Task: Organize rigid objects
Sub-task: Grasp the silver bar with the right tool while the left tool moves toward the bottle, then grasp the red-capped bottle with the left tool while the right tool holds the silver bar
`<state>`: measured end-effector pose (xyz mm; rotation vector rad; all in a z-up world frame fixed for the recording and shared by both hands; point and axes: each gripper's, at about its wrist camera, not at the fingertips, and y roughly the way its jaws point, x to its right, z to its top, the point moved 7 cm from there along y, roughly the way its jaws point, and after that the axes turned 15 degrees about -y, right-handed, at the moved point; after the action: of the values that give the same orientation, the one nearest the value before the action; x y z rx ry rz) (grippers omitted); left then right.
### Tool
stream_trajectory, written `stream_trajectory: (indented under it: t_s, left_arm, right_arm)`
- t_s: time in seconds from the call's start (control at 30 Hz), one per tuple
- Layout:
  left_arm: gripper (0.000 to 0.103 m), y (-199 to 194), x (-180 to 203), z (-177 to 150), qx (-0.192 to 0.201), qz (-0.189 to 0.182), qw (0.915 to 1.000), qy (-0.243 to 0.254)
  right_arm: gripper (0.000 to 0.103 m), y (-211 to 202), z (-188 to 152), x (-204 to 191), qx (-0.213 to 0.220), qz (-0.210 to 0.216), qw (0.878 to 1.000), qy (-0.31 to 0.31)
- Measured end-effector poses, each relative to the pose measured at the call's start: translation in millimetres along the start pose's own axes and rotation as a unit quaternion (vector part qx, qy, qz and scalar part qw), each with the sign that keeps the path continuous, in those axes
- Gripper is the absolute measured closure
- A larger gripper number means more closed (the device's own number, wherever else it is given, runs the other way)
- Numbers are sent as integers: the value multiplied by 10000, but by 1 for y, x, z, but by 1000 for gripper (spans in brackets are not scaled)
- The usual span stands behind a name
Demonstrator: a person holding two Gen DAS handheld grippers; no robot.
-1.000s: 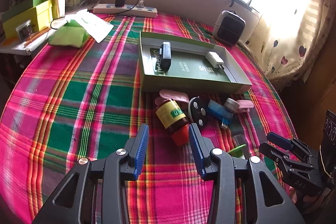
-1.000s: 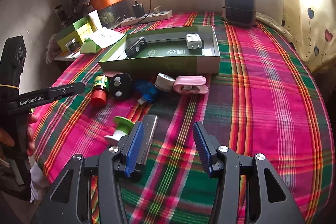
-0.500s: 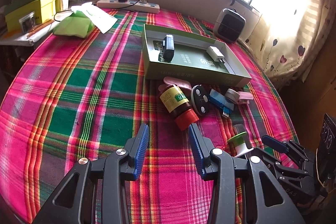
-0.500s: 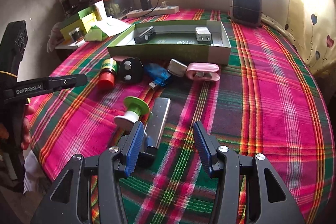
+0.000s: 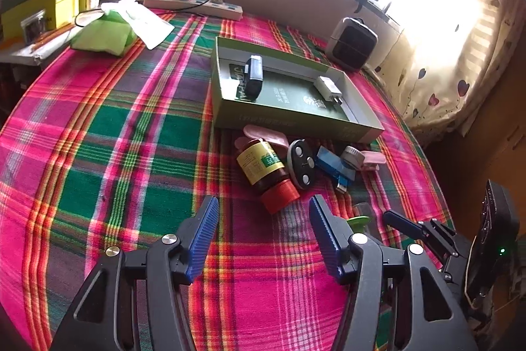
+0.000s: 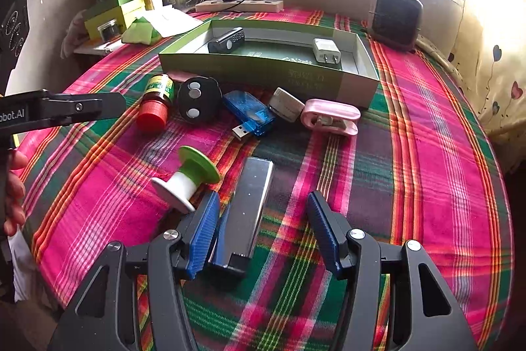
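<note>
A brown bottle [image 5: 261, 165] with a red cap lies on the plaid cloth just ahead of my left gripper [image 5: 263, 236]; its jaws are opening with nothing between them. My right gripper [image 6: 263, 229] hovers over a flat silver bar [image 6: 251, 203], which lies between its opening jaws, close to the left finger and not pressed. A green-and-white spool [image 6: 187, 180] lies left of the bar. The green box [image 6: 269, 69] holds a black remote [image 6: 227, 40] and a white charger [image 6: 325, 50].
In front of the box lie a round black fob [image 6: 199, 99], a blue USB stick [image 6: 250, 114], a small white piece [image 6: 286, 104] and a pink clip [image 6: 332, 115]. A small heater [image 6: 396, 17] and a power strip [image 6: 240, 5] stand at the back.
My left jaws have spread wider while the hand stayed put. My right gripper has moved forward and down over the silver bar, and its jaws have widened a little.
</note>
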<state>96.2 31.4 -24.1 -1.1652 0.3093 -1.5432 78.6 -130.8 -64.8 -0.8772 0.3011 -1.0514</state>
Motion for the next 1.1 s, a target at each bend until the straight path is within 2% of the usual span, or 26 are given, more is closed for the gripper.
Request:
stream_trajectory:
  t_s: [0.23, 0.5, 0.53, 0.87, 1.1]
  left_arm:
    - [46, 14, 8, 4, -63, 55, 9999, -58]
    - [46, 31, 9, 10, -63, 354, 9993, -118]
    - [46, 33, 8, 11, -68, 403, 9991, -123]
    - [46, 36, -8, 21, 78, 895, 9958, -164]
    - [46, 41, -10, 23, 112, 1076, 9940, -129]
  right_arm:
    - [47, 0, -4, 17, -51, -230, 9995, 188]
    - [78, -5, -13, 41, -51, -424, 9984, 367]
    - [79, -5, -14, 44, -48, -451, 9982, 381]
    - [79, -7, -20, 62, -54, -439, 9979, 464]
    - [79, -5, -18, 64, -85, -337, 9983, 459]
